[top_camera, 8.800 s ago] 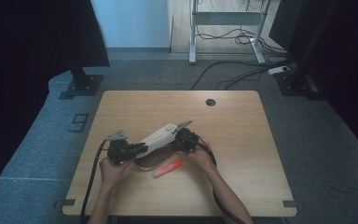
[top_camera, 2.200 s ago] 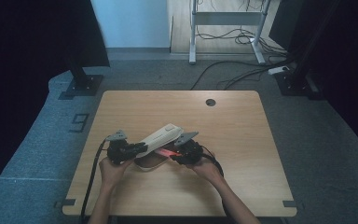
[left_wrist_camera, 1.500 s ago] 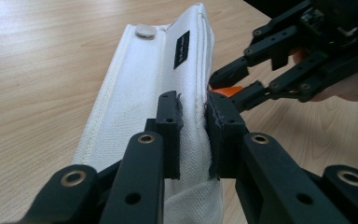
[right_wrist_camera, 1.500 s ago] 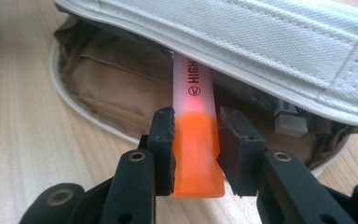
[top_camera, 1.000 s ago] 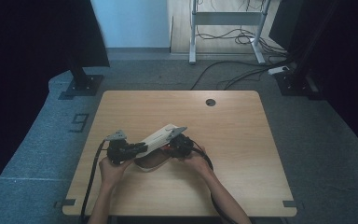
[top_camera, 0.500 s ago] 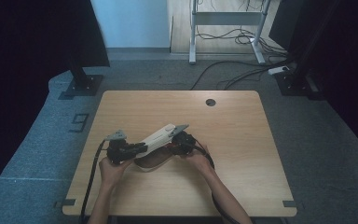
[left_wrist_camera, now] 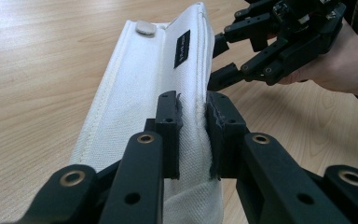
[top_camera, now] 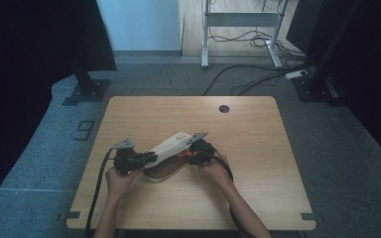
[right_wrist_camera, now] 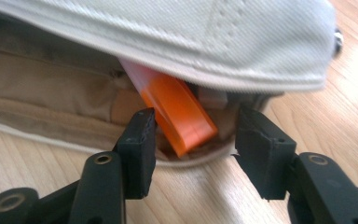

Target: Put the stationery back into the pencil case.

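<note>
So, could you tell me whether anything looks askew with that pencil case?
The orange marker is only partly in: it lies slanted in the white pencil case, its end sticking out of the mouth between the right gripper's just-opened jaws. The left gripper pinches the flap.

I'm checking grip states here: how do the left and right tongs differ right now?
The left tongs are shut on the white pouch's flap; the right tongs are open, their jaws having just been opening, pads clear of the orange marker that pokes from the pouch mouth. Both are black, two-jawed, hand-held.
</note>
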`<state>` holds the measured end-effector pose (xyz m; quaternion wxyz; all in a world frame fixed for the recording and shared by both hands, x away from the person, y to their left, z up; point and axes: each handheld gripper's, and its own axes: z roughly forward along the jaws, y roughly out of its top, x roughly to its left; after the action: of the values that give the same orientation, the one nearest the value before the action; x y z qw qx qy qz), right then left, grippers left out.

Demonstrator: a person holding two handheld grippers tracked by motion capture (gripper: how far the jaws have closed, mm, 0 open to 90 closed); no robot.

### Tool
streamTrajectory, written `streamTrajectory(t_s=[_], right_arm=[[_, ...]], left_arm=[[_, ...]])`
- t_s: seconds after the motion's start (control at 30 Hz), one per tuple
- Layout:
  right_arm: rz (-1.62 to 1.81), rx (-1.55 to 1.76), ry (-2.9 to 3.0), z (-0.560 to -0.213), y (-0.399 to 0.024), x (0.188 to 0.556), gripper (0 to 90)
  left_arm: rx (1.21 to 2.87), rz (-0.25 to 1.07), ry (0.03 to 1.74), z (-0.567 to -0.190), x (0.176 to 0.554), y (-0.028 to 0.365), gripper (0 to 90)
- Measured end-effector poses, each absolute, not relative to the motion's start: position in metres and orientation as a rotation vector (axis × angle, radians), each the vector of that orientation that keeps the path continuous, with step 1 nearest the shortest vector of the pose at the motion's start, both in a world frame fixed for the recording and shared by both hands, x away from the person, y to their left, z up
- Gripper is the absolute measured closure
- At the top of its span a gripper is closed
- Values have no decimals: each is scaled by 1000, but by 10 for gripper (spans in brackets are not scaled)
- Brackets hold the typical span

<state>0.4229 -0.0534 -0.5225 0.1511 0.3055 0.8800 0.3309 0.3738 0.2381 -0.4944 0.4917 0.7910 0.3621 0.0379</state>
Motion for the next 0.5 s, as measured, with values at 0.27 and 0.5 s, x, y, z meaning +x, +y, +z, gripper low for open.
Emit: streamTrajectory(t_s=[0.27, 0.5], right_arm=[[950, 925, 2521, -525, -58, 424, 695], [989, 927, 2519, -522, -53, 429, 744]], left_arm=[[1925, 84, 878, -495, 374, 238, 756], [1934, 77, 871, -496, 374, 237, 751]])
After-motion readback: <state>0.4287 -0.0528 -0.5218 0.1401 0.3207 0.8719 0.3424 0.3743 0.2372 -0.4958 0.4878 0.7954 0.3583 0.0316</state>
